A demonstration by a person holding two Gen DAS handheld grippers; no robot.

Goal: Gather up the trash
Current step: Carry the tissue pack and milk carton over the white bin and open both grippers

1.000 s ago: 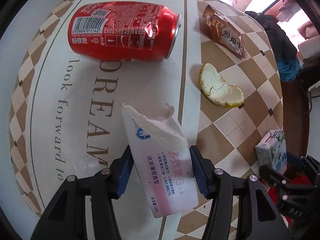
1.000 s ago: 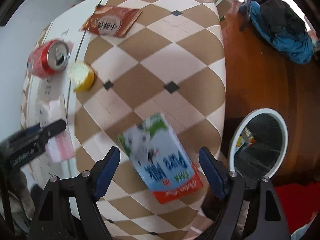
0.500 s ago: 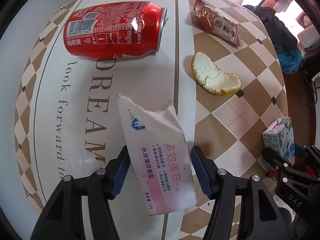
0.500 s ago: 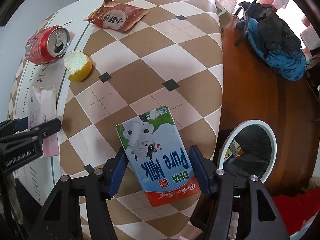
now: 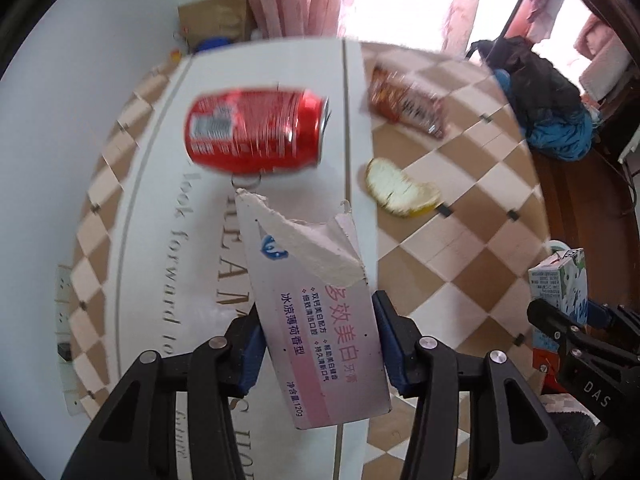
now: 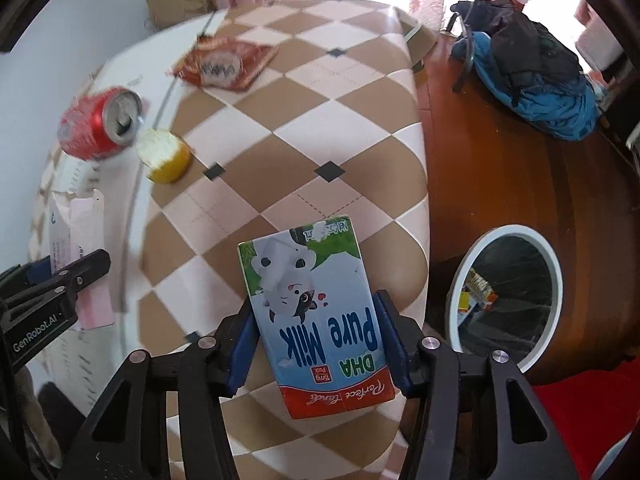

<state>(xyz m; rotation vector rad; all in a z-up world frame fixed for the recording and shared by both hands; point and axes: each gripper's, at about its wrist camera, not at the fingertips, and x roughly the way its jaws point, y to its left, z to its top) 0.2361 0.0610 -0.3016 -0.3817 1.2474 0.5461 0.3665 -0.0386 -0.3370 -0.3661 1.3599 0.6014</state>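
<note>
My left gripper (image 5: 318, 344) is shut on a torn pink and white toothpaste box (image 5: 316, 304) and holds it above the table. My right gripper (image 6: 316, 340) is shut on a blue and white milk carton (image 6: 316, 320), lifted off the table; the carton also shows in the left wrist view (image 5: 560, 288). A red soda can (image 5: 256, 132) lies on its side on the table, with an orange peel (image 5: 400, 194) and a red snack wrapper (image 5: 404, 102) to its right. A white-rimmed trash bin (image 6: 508, 296) stands on the floor right of the table, with trash inside.
The table (image 6: 320, 120) has a brown and white checked cloth with a white lettered panel on its left. A pile of blue and black clothes (image 6: 528, 68) lies on the wooden floor at the right. A cardboard box (image 5: 216, 20) and pink curtains stand behind the table.
Both grippers have lifted their loads and risen, so the table looks farther away. The right gripper closed on the milk carton a second ago and now holds it up.
</note>
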